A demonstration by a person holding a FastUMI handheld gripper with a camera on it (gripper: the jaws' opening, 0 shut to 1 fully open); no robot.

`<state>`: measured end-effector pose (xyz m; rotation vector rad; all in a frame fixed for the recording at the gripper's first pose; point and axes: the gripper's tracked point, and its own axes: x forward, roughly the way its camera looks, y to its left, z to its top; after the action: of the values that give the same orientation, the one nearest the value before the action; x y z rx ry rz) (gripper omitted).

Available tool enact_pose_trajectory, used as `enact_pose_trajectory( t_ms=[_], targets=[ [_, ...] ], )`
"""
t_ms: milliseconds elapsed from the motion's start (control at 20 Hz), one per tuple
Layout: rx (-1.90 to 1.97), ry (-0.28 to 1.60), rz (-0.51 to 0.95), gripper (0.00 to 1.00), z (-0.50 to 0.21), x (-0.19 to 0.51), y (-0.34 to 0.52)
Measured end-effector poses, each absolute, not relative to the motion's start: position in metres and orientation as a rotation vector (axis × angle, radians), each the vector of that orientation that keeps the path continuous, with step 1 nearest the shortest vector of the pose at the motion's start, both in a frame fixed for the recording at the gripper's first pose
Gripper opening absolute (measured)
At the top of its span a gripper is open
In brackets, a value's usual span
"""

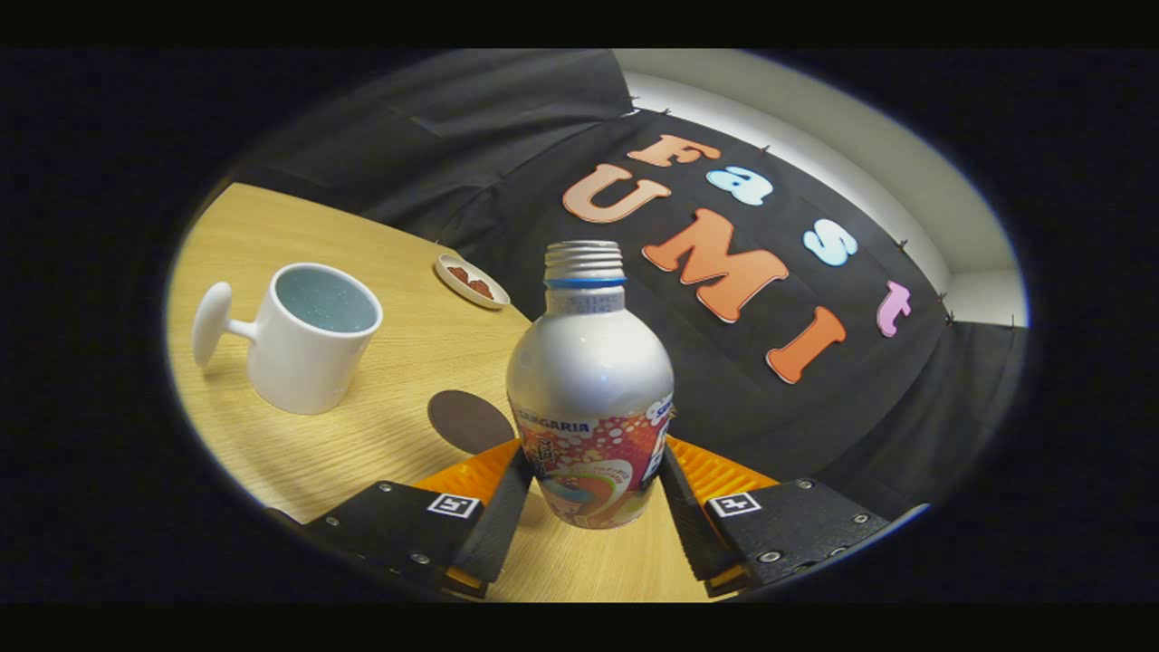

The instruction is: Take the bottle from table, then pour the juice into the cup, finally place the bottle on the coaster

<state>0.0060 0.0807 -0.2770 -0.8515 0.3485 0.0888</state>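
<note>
A silver bottle (589, 380) with an orange label and an uncapped threaded neck stands between my two fingers, and my gripper (593, 475) is shut on its lower body, with both fingers pressing its sides. The whole scene looks tilted, and I cannot tell whether the bottle's base rests on the wooden table (362, 444) or hangs just above it. A white cup (312, 335) with a round knob handle stands beyond my left finger, upright, its inside grey-blue. A dark round coaster (469, 420) lies flat on the table between the cup and the bottle, just ahead of the left finger.
A small white dish (471, 282) holding reddish-brown pieces sits near the table's far edge, behind the cup. The table's edge runs close behind the bottle, with the booth's black cloth wall beyond it.
</note>
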Motion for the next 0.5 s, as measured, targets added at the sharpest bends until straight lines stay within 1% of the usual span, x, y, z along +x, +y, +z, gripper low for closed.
enact_pose_trajectory(
  t_ms=[500],
  targets=[
    [-1.194, 0.251, 0.084, 0.77, -0.259, 0.012, 0.097]
  ],
)
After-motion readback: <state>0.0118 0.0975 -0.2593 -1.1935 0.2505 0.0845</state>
